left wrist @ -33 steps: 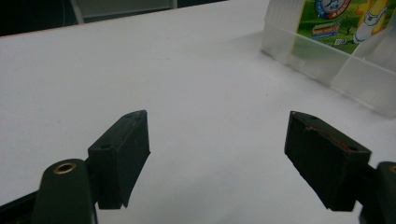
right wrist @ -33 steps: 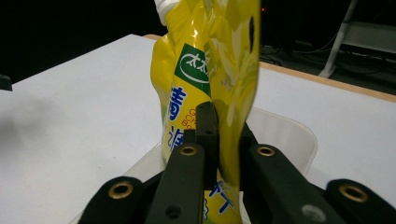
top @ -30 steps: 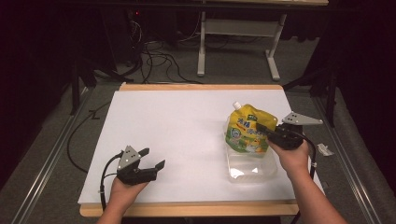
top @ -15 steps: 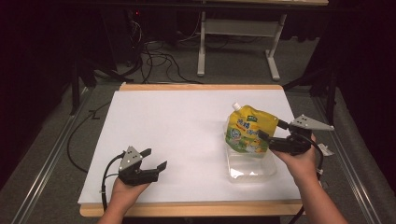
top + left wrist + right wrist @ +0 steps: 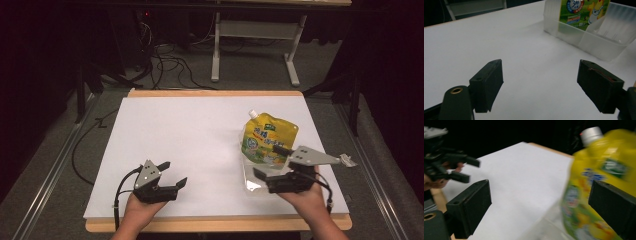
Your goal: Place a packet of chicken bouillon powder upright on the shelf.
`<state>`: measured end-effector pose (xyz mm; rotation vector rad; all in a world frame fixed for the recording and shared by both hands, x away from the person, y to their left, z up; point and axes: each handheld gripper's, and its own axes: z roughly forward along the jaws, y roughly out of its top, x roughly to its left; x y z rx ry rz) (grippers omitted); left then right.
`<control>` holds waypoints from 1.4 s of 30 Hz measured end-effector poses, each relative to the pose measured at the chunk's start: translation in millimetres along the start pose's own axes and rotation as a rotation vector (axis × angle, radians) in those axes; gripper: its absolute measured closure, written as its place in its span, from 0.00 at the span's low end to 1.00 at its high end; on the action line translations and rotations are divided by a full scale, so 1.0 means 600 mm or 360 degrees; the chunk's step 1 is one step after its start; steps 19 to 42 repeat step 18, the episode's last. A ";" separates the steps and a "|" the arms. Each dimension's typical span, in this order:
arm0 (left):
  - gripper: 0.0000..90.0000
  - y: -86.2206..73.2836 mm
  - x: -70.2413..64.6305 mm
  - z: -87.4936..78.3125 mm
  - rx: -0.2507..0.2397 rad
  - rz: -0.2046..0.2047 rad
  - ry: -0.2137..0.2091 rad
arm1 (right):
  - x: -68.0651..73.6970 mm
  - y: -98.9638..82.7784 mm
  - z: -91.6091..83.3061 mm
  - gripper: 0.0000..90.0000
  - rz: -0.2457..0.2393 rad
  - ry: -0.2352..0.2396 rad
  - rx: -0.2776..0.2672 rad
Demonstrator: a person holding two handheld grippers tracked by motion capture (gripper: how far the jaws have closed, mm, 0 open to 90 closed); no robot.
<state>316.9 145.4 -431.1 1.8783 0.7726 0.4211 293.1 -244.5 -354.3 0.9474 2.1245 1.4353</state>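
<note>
At near-left of the white worktop (image 5: pixel 200 135) the left tool (image 5: pixel 172 175) sits low in the person's left hand (image 5: pixel 137 207), jaws spread wide w/ nothing between them; the left gripper view shows bare worktop between the two black pads (image 5: pixel 487 83). It points across toward the right side, well apart from the clear plastic container (image 5: pixel 250 177) there, so it's the farther hand by a long way.

Moving right: the yellow spouted pouch (image 5: pixel 267 142) stands upright in the container, long axis roughly vertical w/ a slight lean, white cap (image 5: pixel 253 114) at its top-left corner. The left gripper view shows the pouch's lower part (image 5: pixel 584 12) inside the ribbed translucent wall (image 5: pixel 584 40).

Rightmost: the right tool (image 5: pixel 270 162), held in the right hand (image 5: pixel 305 195), has just been opening and its jaws now stand fully apart, released, nothing gripped. In the high view it lies just beside the pouch's lower right, jaws pointing left. In the blurred right gripper view the pouch (image 5: pixel 604 170) sits off toward the right jaw rather than centred in the gap; whether the pads touch it can't be told, but they don't press.

Judgement: the pouch looks set down in the container; any next move on it belongs to the right tool, which has it close on the jaw side.
</note>
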 end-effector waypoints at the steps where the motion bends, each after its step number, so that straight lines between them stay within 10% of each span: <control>1: 0.23 0.000 0.000 0.001 0.0002 -0.0001 0.0001 | 0.000 0.000 0.000 0.05 0.0000 0.0000 0.0000; 8: 0.18 -0.007 0.004 0.009 0.0053 -0.0023 -0.0012 | 0.055 -0.035 0.082 0.06 0.0054 0.0168 0.0076; 42: 0.17 -0.007 0.003 0.013 0.0060 -0.0037 -0.0007 | 0.048 -0.047 0.069 0.07 0.0080 0.0162 0.0051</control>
